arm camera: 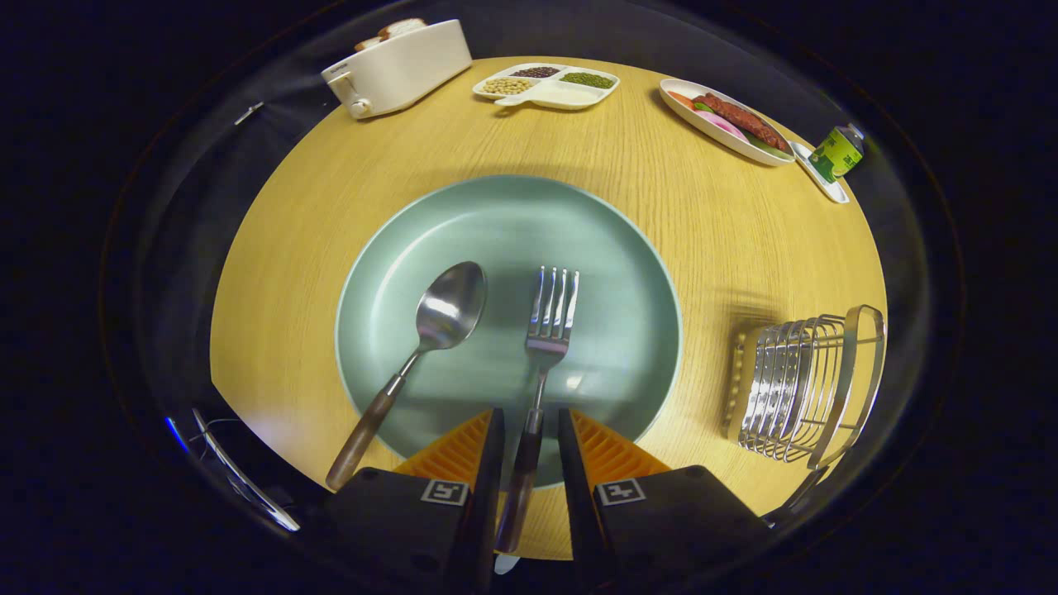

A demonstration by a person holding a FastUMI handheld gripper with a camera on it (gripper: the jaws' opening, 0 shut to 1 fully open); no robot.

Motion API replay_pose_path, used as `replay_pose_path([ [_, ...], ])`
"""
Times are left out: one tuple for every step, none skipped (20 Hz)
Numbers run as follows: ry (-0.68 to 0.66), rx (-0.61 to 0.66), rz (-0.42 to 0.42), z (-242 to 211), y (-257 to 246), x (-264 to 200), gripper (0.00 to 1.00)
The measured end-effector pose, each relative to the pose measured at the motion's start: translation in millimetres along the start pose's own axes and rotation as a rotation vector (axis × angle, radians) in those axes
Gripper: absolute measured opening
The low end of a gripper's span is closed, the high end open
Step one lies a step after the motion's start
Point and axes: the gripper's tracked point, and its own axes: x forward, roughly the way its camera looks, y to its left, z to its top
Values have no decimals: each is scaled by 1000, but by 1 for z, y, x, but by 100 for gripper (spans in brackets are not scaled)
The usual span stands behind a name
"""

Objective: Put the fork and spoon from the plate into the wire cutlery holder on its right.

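Right, down close, the gripper (529, 430) has its two fingers set narrowly either side of the fork's (541, 364) dark handle, and the handle runs straight up the gap between them; whether both fingers actually press on it I cannot tell, there looks to be a sliver of space on each side. The fork lies on the pale green plate (612, 248), tines pointing away from the fingers, its handle end poking out over the near rim. Just left of it on the same plate is the spoon (413, 355), bowl up near the plate's middle, wooden handle angling out over the near-left rim onto the bench (289, 248). The two pieces lie apart, not touching.

Off to the right of the plate, clear of its rim, the wire cutlery holder (806, 384) sits on the round wooden bench, its metal bars catching the light.

Further back now: a white toaster (397, 70) at the far left with bread showing in its top, a white divided dish (545, 85) of beans and seeds near the far middle, then an oval plate of food (727, 122) to the far right, and beyond that a small green bottle (836, 153) lying at the bench's edge
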Motion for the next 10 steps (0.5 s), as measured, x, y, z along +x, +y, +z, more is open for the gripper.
replay_pose_path([
  [8,9,1,2,0,0,39],
  [17,11,1,5,0,2,37],
  [27,15,-11,3,-4,-2,36],
  [29,22,-9,4,-3,2,23],
  [33,9,-10,2,-4,0,17],
  [19,13,4,5,-5,-2,17],
  [33,18,6,-1,-5,-2,11],
  [36,31,14,1,-4,0,10],
  [48,37,28,0,-4,-1,8],
  [49,44,39,0,-5,-2,8],
])
